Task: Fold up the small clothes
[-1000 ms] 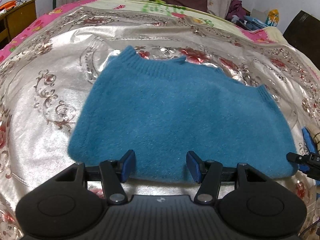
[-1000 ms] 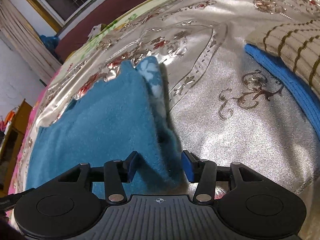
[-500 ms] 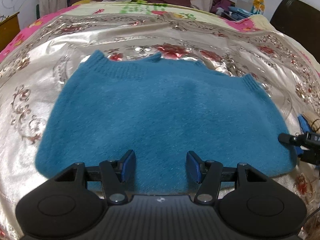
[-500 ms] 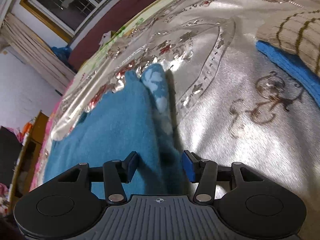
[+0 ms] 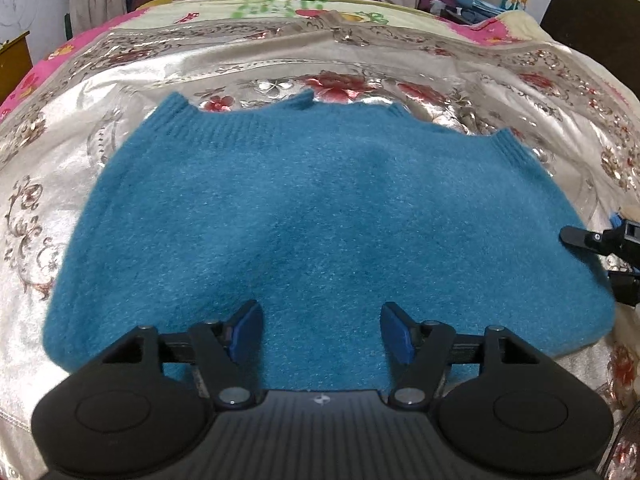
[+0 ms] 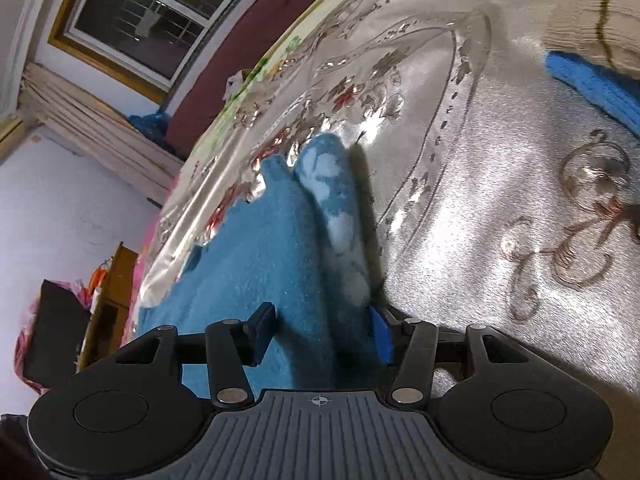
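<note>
A fuzzy teal sweater (image 5: pixel 320 208) lies flat on the silvery embroidered bedspread (image 5: pixel 460 80), ribbed neckline at the far side. My left gripper (image 5: pixel 322 332) hovers over the sweater's near edge. Its jaws are opening, and the blue pads (image 5: pixel 248 330) stand apart with fabric below and between them, unpinched. In the right wrist view the sweater's side edge (image 6: pixel 280 248) is turned up, showing a pale-patched inner face (image 6: pixel 334 208). My right gripper (image 6: pixel 322 334) straddles that fold, its jaws opening and not pressing it. The right gripper (image 5: pixel 600 240) also shows at the left wrist view's right edge.
A bright blue knit (image 6: pixel 592 80) and a beige striped garment (image 6: pixel 608 12) lie on the bed to the right of the sweater. A wooden cabinet (image 6: pixel 108 304) stands beyond the bed's left side. Clutter (image 5: pixel 472 0) and a dark chair (image 5: pixel 592 20) sit at the far right.
The left gripper's jaws have spread wider and it has come closer over the sweater's near edge. The right gripper has rolled and sunk along the fold, its jaws slightly wider.
</note>
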The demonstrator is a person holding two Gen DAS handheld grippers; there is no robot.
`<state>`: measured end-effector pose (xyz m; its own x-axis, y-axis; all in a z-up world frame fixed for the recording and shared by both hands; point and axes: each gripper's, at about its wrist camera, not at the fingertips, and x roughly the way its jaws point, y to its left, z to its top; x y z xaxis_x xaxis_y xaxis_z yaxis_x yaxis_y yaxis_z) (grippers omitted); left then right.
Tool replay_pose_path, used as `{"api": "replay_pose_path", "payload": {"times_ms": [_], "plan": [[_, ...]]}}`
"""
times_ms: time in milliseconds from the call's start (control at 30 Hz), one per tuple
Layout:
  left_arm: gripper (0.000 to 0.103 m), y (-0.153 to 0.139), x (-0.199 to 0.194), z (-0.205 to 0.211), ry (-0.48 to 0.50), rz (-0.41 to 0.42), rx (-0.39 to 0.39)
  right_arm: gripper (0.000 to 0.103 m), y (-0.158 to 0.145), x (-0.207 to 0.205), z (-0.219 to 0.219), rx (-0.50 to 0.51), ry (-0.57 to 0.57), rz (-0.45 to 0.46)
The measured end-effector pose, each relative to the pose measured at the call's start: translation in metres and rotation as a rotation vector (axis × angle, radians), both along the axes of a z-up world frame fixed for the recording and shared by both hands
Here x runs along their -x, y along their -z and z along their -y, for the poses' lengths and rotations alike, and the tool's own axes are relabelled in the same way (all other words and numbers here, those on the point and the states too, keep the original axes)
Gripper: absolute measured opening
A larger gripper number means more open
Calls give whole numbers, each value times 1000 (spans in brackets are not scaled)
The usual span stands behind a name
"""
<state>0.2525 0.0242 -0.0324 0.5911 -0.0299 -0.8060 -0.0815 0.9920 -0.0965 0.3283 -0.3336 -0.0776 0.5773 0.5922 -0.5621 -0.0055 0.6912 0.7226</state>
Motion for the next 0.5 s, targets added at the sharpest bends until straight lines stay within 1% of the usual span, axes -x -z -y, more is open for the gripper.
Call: {"api": "replay_pose_path", "payload": {"times_ms": [233, 500], "plan": [[69, 0, 0, 3, 10, 13, -14, 51, 0, -1, 3, -28, -22, 2], [69, -3, -6, 5, 13, 29, -24, 52, 6, -23, -9, -60, -23, 4]]}}
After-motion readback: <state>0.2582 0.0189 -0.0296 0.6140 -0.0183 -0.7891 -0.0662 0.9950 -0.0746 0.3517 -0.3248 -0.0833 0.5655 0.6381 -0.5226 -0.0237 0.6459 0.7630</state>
